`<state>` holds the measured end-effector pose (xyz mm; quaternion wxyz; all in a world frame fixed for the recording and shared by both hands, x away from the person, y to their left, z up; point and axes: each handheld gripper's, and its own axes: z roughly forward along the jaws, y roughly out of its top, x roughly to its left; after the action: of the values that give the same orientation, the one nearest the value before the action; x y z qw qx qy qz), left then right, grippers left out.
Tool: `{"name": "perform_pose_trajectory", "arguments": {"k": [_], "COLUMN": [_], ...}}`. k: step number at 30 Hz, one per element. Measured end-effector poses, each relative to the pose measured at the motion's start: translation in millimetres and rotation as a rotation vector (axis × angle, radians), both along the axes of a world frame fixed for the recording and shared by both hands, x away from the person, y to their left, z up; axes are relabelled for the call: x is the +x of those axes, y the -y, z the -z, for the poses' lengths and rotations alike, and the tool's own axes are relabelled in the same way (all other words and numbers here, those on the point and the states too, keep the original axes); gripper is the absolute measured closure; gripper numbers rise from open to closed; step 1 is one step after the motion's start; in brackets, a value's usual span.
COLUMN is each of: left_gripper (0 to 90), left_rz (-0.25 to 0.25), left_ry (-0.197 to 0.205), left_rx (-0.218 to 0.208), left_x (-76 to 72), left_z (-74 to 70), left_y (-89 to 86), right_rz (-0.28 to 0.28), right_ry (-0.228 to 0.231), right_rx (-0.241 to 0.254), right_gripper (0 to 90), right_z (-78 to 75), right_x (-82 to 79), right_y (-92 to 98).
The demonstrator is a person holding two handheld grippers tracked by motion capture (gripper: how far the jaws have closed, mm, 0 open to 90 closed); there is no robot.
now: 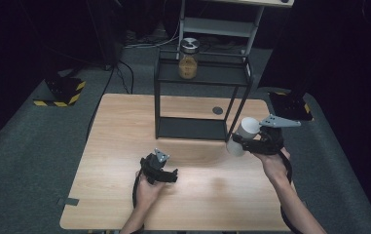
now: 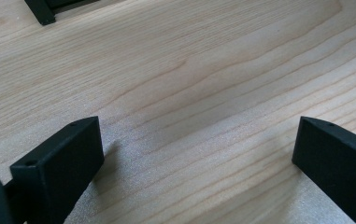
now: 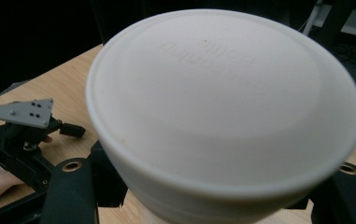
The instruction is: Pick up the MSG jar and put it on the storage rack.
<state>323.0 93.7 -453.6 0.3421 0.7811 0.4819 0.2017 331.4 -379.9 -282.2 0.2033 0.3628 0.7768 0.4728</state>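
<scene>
Right gripper (image 1: 237, 141) clamps smooth white cup (image 3: 222, 116), base embossed

Standing at the far middle of the pale wooden table (image 1: 124, 122): black metal two-tier shelf rack (image 1: 166, 78), with amber glass jar with silver lid (image 1: 189, 59) on its upper tier. Just right of the rack's front corner: white plastic cup (image 1: 242, 135). Nearer, left of centre: left gripper (image 1: 166, 173).
</scene>
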Motion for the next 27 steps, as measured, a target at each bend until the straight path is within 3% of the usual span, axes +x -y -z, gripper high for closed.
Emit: {"name": "perform_pose_trajectory", "arguments": {"k": [27], "left_gripper": [3.0], "left_rz": [-0.009], "left_ry": [0.002], "left_rx": [-0.002], "left_x": [-0.8], "left_z": [0.2], "left_y": [0.5], "right_rz": [-0.07], "right_ry": [0.096], "right_rx": [0.017], "right_gripper": [34.1], "right_z": [-81.0], "right_x": [10.0], "right_y": [-15.7]}}
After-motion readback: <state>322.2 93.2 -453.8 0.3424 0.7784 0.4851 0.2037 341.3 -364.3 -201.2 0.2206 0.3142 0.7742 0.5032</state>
